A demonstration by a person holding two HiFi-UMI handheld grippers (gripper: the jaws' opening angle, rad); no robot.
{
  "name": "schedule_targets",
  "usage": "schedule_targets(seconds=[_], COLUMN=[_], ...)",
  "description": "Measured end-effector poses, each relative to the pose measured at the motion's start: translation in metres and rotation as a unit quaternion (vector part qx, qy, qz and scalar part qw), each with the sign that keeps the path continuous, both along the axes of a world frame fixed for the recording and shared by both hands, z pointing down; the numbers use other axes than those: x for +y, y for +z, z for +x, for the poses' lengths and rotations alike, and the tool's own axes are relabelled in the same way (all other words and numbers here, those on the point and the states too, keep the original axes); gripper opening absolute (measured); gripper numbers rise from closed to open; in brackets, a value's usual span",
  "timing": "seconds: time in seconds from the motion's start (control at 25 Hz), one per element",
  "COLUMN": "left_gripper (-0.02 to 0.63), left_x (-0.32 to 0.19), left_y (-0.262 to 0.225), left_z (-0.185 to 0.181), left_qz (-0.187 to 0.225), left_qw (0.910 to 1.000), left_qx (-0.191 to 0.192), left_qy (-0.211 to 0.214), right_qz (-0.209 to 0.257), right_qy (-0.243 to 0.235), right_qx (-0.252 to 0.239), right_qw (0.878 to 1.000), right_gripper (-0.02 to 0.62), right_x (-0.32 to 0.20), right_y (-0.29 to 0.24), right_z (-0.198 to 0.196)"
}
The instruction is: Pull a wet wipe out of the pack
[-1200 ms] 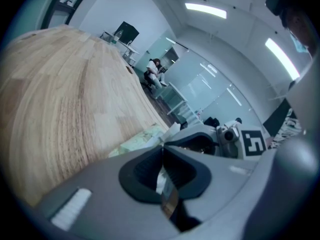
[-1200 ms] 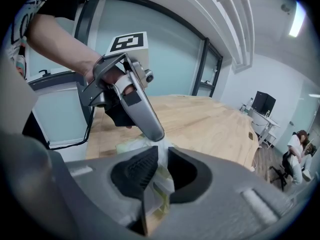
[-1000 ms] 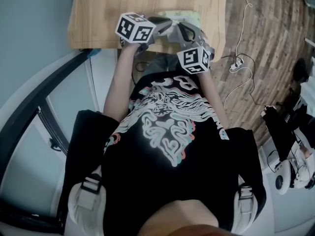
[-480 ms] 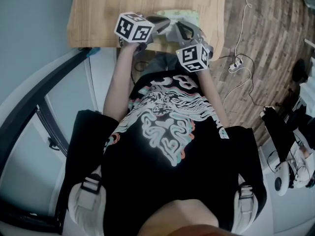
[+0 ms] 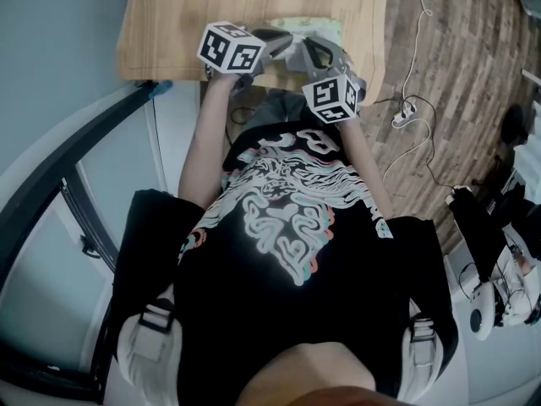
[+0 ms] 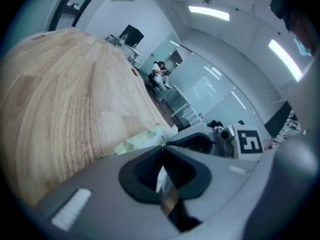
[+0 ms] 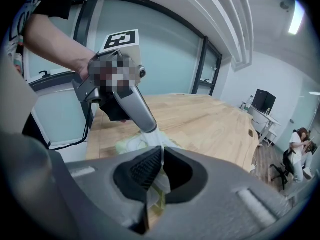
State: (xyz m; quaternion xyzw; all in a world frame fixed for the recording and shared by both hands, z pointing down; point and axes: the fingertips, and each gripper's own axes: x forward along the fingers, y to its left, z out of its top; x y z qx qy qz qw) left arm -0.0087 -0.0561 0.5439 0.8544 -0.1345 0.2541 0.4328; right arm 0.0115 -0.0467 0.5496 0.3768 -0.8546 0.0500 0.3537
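Observation:
The pale green wipe pack (image 5: 319,25) lies at the near edge of the wooden table (image 5: 194,15). Both grippers meet over it. My left gripper (image 6: 162,149) is shut on a thin white sheet, seemingly the wet wipe (image 6: 161,176). In the right gripper view the left gripper (image 7: 149,126) comes in from the upper left and pinches white material (image 7: 154,138) at the top of the pack (image 7: 129,145). My right gripper (image 7: 161,151) is shut on the pack's near edge, whose translucent white and green film shows between its jaws. In the head view the jaw tips are hard to make out.
The person's forearms reach over the table's near edge. White cables and a plug strip (image 5: 404,108) lie on the wood floor to the right. A dark frame (image 5: 59,184) curves along the left. Bare tabletop (image 6: 65,99) stretches beyond the pack.

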Motion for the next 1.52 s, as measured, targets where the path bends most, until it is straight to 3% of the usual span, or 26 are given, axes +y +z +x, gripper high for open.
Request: schedule_targets(seconds=[1.52], left_gripper=[-0.004], left_x=[-0.001], left_y=[-0.011], left_z=[-0.024], left_qz=[0.013], left_qw=[0.9994], left_qx=[-0.010], left_qy=[-0.031], right_qz=[-0.003], right_qy=[-0.005], right_qx=[0.010], right_qw=[1.000], right_gripper=[0.014], right_x=[0.007], right_y=[0.004], right_z=[0.005])
